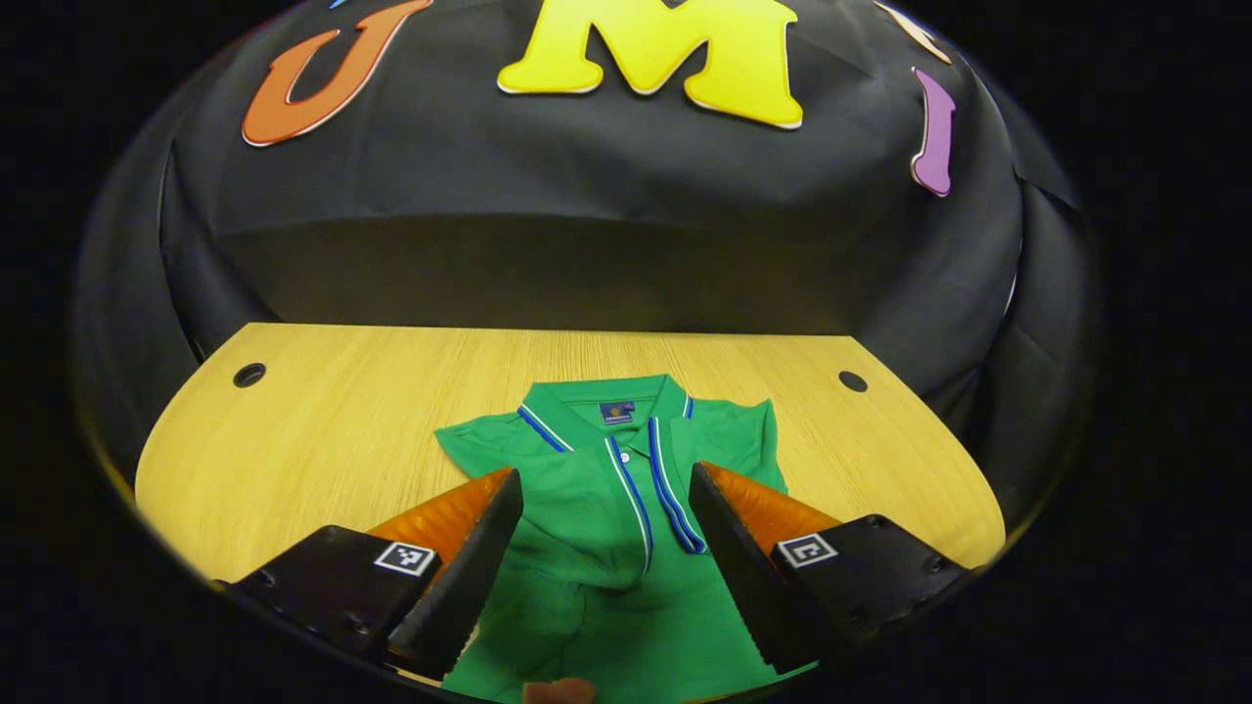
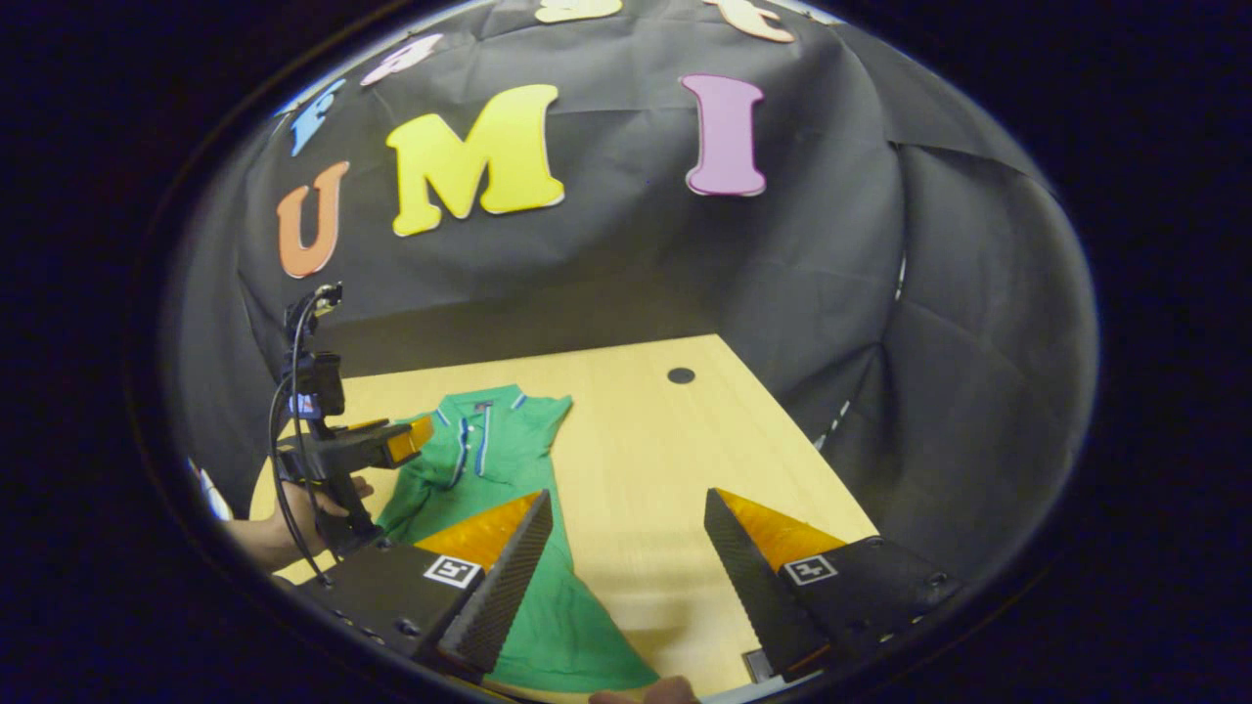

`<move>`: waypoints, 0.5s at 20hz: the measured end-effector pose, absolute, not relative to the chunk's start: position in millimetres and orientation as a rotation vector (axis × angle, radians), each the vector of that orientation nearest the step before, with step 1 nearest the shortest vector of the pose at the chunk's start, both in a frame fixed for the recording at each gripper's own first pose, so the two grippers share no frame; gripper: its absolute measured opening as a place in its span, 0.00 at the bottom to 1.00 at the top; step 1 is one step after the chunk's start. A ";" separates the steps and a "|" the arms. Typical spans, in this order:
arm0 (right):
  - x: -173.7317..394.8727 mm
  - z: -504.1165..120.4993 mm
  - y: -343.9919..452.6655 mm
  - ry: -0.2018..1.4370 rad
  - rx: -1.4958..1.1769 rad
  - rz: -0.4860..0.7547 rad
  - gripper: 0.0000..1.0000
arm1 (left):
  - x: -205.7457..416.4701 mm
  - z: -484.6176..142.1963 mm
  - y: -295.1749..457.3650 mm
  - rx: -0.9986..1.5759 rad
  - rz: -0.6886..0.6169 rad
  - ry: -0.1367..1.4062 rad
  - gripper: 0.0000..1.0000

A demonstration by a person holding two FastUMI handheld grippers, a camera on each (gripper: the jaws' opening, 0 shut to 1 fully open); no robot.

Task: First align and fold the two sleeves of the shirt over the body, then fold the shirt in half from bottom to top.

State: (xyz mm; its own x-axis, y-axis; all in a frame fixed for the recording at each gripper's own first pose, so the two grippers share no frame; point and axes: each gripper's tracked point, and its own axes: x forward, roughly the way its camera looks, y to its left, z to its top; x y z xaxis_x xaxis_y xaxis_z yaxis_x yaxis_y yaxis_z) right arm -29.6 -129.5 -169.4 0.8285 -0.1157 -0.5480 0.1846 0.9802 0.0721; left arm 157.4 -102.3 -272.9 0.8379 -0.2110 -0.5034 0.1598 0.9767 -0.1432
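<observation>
A green polo shirt (image 1: 597, 508) with blue and white stripes lies on the wooden table (image 1: 342, 440), collar toward the far edge. Both sleeves look folded in over its body. My left gripper (image 1: 604, 479) hovers open above the shirt's chest, one finger on each side of the placket. In the right gripper view the same shirt (image 2: 489, 440) runs from the collar down to its hem near my left finger. My right gripper (image 2: 628, 497) is open over bare table just right of the shirt. A hand (image 2: 313, 518) holds the left gripper (image 2: 416, 435) over the shirt's left side.
The table (image 2: 636, 440) has a round hole (image 1: 249, 374) in its far left corner and another hole (image 1: 853, 381) at the far right, which the right gripper view shows as a dark hole (image 2: 681, 374). Black cloth walls close in behind and on both sides.
</observation>
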 end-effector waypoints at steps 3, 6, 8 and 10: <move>-22.4 -149.1 -112.0 0.502 0.061 -0.120 0.96 | 139.1 -238.8 -80.3 -0.100 -0.166 0.486 1.00; -24.7 -137.8 -90.4 0.466 0.043 -0.078 0.96 | 114.9 -208.8 -60.6 -0.106 -0.142 0.432 1.00; -32.5 -134.0 -74.2 0.457 0.043 -0.055 0.96 | 94.1 -192.0 -46.4 -0.112 -0.133 0.408 1.00; -42.6 -133.6 -59.0 0.454 0.045 -0.023 0.96 | 71.0 -179.9 -36.9 -0.115 -0.131 0.399 1.00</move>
